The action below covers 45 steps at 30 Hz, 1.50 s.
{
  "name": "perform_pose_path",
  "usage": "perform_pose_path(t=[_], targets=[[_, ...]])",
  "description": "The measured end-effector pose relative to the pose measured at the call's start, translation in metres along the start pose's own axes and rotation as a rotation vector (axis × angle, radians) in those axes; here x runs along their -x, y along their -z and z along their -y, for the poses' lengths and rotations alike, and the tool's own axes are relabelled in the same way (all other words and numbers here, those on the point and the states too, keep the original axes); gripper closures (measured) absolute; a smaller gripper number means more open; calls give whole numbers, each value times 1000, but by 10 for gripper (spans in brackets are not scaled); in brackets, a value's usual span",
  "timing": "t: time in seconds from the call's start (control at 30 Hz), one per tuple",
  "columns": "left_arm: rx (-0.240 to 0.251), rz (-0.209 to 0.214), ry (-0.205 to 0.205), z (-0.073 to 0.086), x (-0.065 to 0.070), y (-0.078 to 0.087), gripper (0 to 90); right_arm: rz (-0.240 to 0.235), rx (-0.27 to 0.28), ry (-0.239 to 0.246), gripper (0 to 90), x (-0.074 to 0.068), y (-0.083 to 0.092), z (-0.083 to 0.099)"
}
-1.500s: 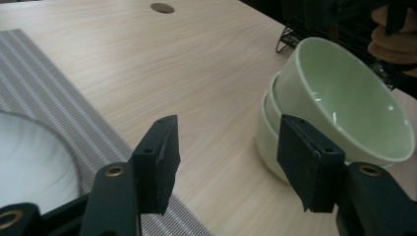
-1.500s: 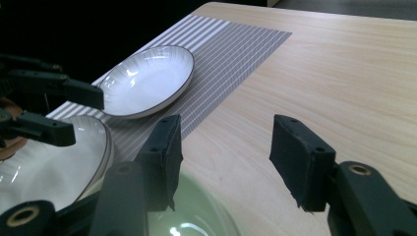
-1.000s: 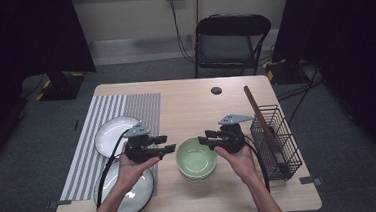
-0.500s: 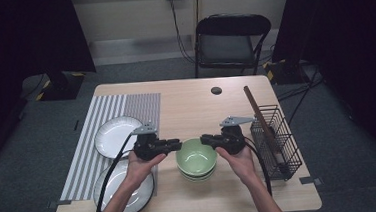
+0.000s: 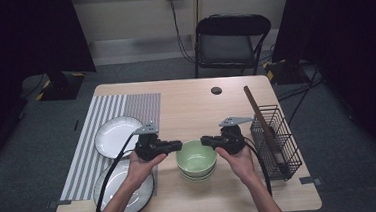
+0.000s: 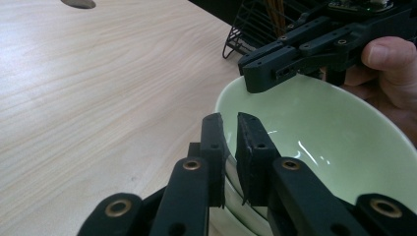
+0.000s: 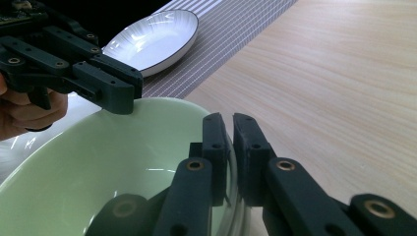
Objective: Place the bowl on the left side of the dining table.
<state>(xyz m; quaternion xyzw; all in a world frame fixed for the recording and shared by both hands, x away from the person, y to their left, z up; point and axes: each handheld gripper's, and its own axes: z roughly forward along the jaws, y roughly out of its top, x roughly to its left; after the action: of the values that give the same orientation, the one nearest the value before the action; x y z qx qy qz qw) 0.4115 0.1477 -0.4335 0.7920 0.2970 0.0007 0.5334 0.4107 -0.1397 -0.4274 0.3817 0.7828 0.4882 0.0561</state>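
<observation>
A pale green bowl (image 5: 196, 155) tops a short stack of like bowls (image 5: 197, 174) at the table's front middle. My left gripper (image 5: 179, 145) comes in level from the left. Its jaws have just been closing and now pinch the bowl's near rim (image 6: 314, 123), one pad inside and one outside, as the left gripper view (image 6: 230, 118) shows. My right gripper (image 5: 204, 141) meets the opposite rim from the right. Its jaws have also just been closing and clamp the rim (image 7: 98, 167) in the right gripper view (image 7: 229, 118). Each gripper sees the other across the bowl: the right gripper (image 6: 260, 81), the left gripper (image 7: 120, 101).
Two white plates (image 5: 117, 135) (image 5: 127, 190) lie on or beside a striped mat (image 5: 121, 108) at the left. A black wire basket (image 5: 278, 139) with a wooden stick (image 5: 256, 108) stands at the right. A small dark disc (image 5: 216, 90) lies far back; a folding chair (image 5: 231, 43) stands behind the table.
Both grippers' jaws stood open beside the bowl and have closed onto its rim. The hands and the bowl have hardly moved.
</observation>
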Motion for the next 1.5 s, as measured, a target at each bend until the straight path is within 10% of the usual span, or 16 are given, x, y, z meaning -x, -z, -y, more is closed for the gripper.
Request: perform_pose_path(t=[0.6,0.97,1.5], targets=[[10,8,-3,1,-4,-2,770,-8,16,-35,858,5,-1,7],[10,160,-92,-14,35,4,625,-10,20,-34,856,5,-1,7],[-71,239,-213,-14,74,-11,700,-10,23,-28,854,5,-2,8]])
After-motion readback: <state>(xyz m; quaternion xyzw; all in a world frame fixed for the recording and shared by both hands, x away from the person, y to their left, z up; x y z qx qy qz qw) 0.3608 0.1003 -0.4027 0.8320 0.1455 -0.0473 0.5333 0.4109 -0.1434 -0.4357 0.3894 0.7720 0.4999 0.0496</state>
